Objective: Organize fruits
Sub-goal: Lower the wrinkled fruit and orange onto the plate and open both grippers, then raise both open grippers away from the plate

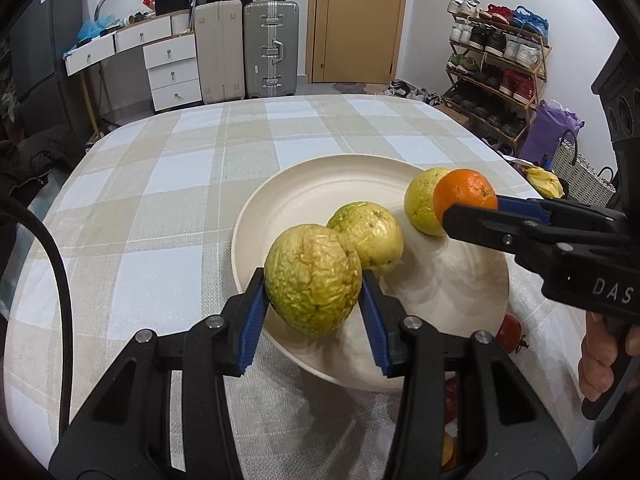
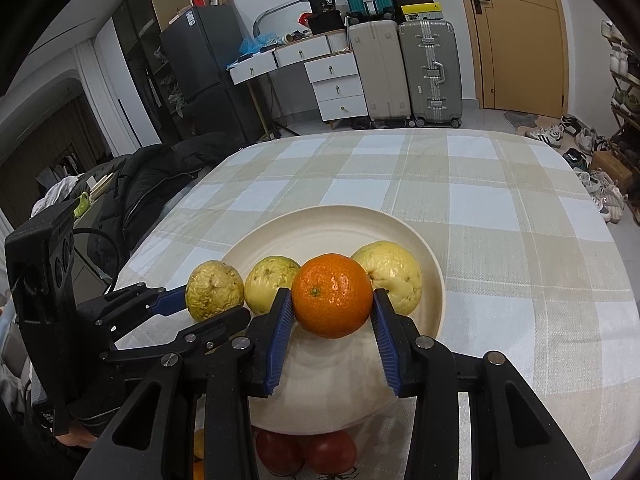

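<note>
My left gripper is shut on a wrinkled yellow-green fruit and holds it over the near rim of a cream plate. My right gripper is shut on an orange and holds it over the same plate. Two more yellow-green fruits lie on the plate. In the right wrist view the left gripper's wrinkled fruit is at the left and the two plate fruits sit behind the orange.
The plate stands on a table with a checked cloth. Red fruits and an orange one lie on the cloth below the plate's near rim; one red fruit shows in the left view. Suitcases, drawers and a shoe rack stand beyond the table.
</note>
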The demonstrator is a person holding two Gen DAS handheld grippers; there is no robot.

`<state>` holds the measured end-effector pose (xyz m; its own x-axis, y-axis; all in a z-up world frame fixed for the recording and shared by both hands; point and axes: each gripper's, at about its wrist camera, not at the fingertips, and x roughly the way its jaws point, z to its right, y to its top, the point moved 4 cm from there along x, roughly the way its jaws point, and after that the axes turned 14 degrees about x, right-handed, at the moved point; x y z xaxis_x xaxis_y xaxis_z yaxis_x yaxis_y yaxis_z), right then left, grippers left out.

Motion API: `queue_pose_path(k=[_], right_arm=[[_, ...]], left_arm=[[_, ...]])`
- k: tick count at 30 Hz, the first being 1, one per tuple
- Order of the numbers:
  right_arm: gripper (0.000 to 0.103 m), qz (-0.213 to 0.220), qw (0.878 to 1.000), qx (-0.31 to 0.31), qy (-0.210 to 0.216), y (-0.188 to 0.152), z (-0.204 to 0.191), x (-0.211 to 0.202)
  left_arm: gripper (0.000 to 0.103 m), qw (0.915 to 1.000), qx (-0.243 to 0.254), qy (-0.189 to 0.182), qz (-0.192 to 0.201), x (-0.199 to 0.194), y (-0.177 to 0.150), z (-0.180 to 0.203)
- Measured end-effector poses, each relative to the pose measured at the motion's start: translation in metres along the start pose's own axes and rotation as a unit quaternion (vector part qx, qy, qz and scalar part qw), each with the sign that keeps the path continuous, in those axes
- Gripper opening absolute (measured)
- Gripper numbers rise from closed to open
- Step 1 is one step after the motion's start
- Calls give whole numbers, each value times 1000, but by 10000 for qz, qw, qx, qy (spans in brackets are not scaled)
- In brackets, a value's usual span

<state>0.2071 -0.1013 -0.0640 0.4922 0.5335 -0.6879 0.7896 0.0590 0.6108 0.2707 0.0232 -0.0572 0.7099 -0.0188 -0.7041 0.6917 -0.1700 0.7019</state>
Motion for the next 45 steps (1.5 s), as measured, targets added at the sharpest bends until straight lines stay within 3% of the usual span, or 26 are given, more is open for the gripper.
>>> queue_pose_path(k=[6, 9, 12, 13, 15, 17, 22, 25, 36, 45], right_arm=[[41, -57, 10000, 68, 13, 0, 3, 0], [48, -14, 10000, 18, -48, -3, 4, -2], [50, 93, 9999, 73, -86, -5, 5, -10], [52, 94, 9998, 80, -123, -6, 5, -12], [63, 136, 9997, 47, -185, -10, 4, -19], [86, 210, 9995, -7, -222, -15, 3, -27], [103, 425, 9990, 52, -122, -30, 4, -51], [103, 364, 9992, 161, -51, -38, 7, -59], [103, 311, 9994, -69, -101, -66, -1, -79], [103, 152, 9998, -93, -130, -73, -5, -70]], left_arm=[[42, 10000, 35, 35, -1, -2, -1, 3], [44, 10000, 46, 35, 18, -6, -3, 5], [54, 9999, 49, 17, 111, -16, -5, 6], [63, 9998, 38, 15, 174, -21, -6, 6], [74, 9994, 29, 71, 338, -34, -8, 5], [82, 9989, 11, 98, 459, -47, -11, 4], [91, 9979, -139, 20, 632, -76, -24, 1], [102, 9970, -160, 135, 746, -93, -33, 1], [102, 9960, -113, 258, 844, -136, -58, 12], [102, 9968, 95, 275, 749, -142, -73, 22]])
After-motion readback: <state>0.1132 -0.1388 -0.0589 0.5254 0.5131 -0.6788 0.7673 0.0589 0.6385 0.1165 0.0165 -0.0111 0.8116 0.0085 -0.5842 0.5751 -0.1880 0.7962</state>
